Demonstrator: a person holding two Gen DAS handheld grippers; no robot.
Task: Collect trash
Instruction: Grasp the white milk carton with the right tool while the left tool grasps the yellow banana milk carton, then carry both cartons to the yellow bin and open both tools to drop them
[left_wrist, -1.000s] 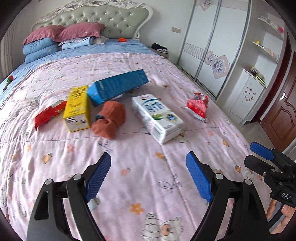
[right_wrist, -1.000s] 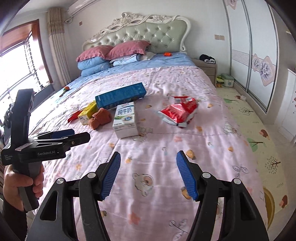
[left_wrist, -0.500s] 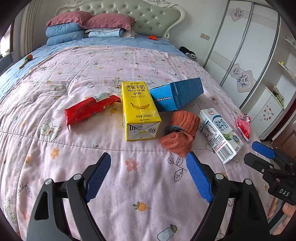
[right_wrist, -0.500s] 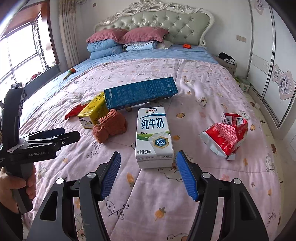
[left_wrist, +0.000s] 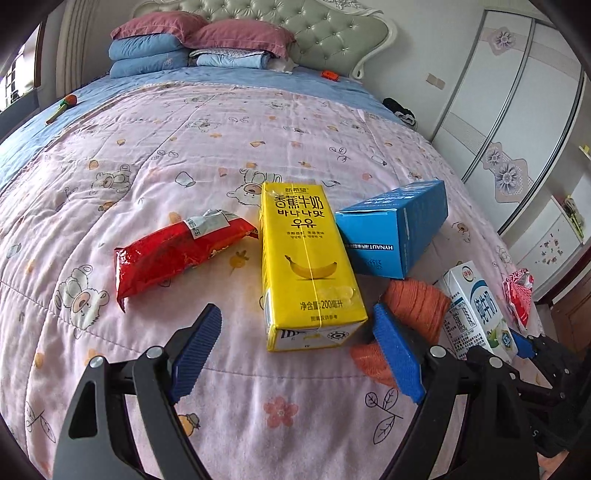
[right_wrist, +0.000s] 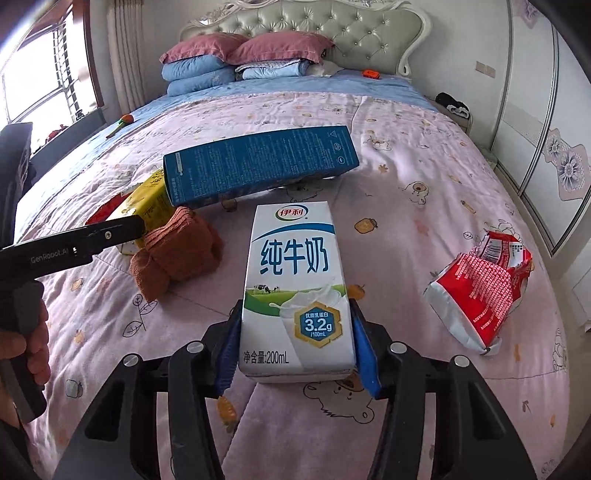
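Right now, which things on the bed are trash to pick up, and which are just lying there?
Trash to collect: white milk carton, yellow banana milk carton, blue box, red wrapper, torn red packet.

Just lying about: orange cloth, pillows, small orange object by the headboard.

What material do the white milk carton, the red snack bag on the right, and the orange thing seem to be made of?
White milk carton: coated paperboard, smooth with a slight sheen, sharp folded edges.
Red snack bag: thin plastic film, probably foil-lined; it is crinkled, glossy, and silvery inside the torn part.
Orange cloth: soft fabric, ribbed or knitted, matte; perhaps a small towel or sock.
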